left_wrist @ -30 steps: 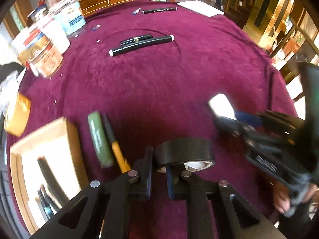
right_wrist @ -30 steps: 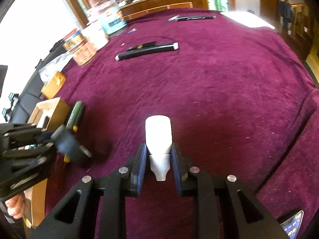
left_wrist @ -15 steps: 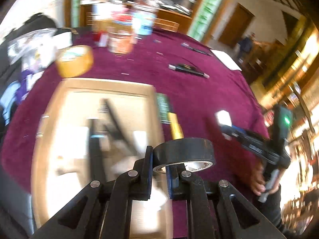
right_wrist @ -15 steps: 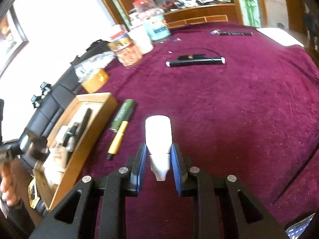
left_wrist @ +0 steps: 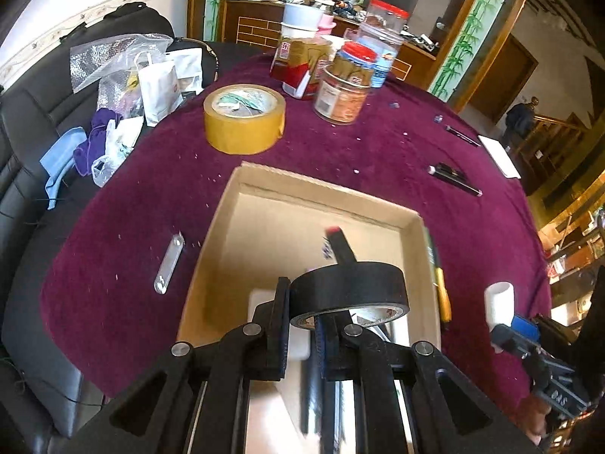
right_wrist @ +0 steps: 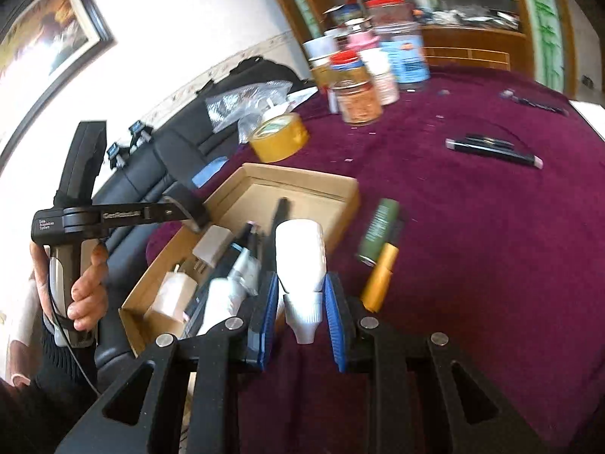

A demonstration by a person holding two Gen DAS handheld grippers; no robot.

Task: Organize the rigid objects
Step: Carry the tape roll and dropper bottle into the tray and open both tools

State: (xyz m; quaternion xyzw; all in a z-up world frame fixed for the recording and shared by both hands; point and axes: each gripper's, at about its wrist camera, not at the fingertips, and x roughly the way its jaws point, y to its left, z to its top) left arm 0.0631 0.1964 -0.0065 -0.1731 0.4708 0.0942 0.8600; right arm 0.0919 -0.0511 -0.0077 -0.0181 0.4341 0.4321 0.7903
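My left gripper [left_wrist: 302, 314] is shut on the wall of a black tape roll [left_wrist: 349, 289] and holds it above the near end of an open cardboard box [left_wrist: 302, 181]. The box also shows in the right wrist view [right_wrist: 302, 181], with several small items inside. My right gripper [right_wrist: 300, 295] is shut on a white bottle [right_wrist: 300, 253], just right of the box's near corner. That bottle and gripper show at the right edge of the left wrist view [left_wrist: 499, 299]. A green and yellow pen [right_wrist: 378, 246] lies beside the box.
A yellow tape roll [left_wrist: 244, 119] and several jars [left_wrist: 342, 87] stand beyond the box. Black markers [left_wrist: 453, 178] lie far right on the purple tablecloth. A metal strip [left_wrist: 168, 263] lies left of the box. Bags [left_wrist: 124, 79] pile on a black sofa at left.
My left gripper has swung left with the black tape roll, from over the cloth to over the box. My right gripper has followed leftward with the white bottle, up to the box.
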